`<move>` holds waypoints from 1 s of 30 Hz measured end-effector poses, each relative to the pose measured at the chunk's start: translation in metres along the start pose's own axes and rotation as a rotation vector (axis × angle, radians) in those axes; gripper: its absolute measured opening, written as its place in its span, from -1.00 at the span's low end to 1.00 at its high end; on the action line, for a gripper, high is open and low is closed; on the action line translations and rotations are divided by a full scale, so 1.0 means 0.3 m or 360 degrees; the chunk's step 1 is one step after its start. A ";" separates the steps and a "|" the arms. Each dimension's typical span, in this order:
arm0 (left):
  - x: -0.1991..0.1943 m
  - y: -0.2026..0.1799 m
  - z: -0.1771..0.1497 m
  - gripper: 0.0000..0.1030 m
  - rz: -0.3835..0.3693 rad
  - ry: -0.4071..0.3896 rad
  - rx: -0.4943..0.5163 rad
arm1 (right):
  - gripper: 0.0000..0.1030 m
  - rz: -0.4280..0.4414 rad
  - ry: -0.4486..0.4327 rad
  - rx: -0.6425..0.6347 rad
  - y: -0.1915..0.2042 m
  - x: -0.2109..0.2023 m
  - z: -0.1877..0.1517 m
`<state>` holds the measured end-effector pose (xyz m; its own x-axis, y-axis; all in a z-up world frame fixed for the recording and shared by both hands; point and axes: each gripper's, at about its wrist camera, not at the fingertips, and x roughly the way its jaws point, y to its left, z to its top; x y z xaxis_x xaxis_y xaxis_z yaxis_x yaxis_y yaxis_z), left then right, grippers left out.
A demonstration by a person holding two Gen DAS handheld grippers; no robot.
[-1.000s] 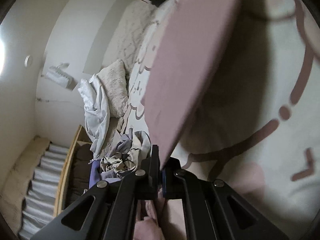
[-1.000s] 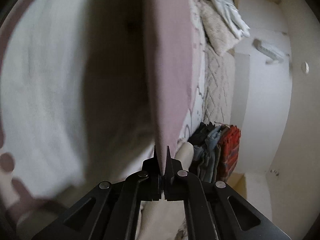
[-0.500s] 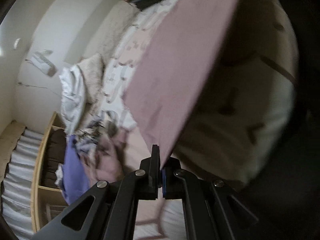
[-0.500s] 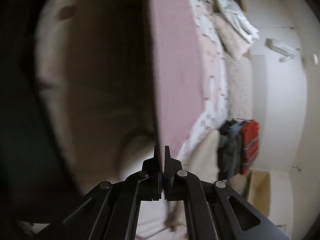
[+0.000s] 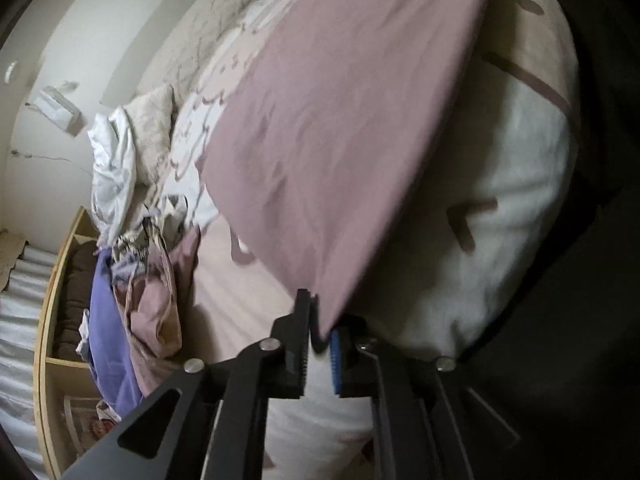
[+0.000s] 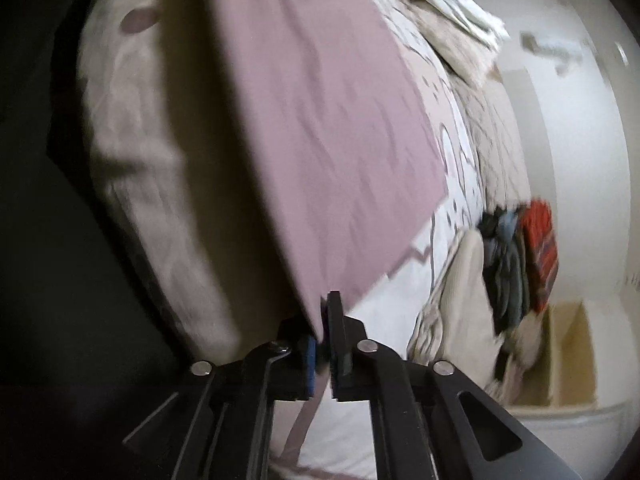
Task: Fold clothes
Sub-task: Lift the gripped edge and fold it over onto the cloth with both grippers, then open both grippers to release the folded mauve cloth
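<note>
A mauve pink cloth (image 5: 336,152) hangs stretched above the bed. My left gripper (image 5: 318,332) is shut on one lower corner of it. My right gripper (image 6: 322,328) is shut on the other corner; the cloth (image 6: 320,120) fills the middle of the right wrist view. Between the two grippers the cloth is taut and flat. Under it lies the white bed cover with pink patterns (image 5: 500,248).
A heap of unfolded clothes, purple and beige (image 5: 132,296), lies on the bed's left side by a wooden shelf (image 5: 52,304). Pillows (image 5: 148,132) lie at the head. A stack of dark and red folded clothes (image 6: 520,256) sits on the bed's far side.
Both grippers have pulled back toward the bed's near edge and tilted, carrying the pink cloth with them. More of the bed's edge and the dark floor shows now.
</note>
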<state>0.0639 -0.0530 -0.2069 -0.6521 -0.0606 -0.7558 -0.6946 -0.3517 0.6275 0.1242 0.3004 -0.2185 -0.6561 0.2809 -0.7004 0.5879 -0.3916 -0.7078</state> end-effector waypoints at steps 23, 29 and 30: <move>-0.190 0.091 0.781 -0.32 -0.1049 -0.0739 -0.0748 | -0.29 0.1566 -0.0199 0.3017 -0.207 0.119 -0.491; -0.160 -0.166 0.986 -0.57 -0.1209 -0.0662 -0.0532 | -0.30 0.1739 -0.0256 0.3302 -0.143 0.156 -0.516; -0.151 -0.195 1.004 -0.57 -0.1206 -0.0642 -0.0509 | -0.30 0.1755 -0.0262 0.3324 -0.141 0.158 -0.521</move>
<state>0.0425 0.2516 -0.1529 -0.1545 0.6016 -0.7837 -0.9018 -0.4100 -0.1369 0.1421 0.4671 -0.2362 -0.6334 -0.5723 -0.5208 -0.3982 -0.3360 0.8535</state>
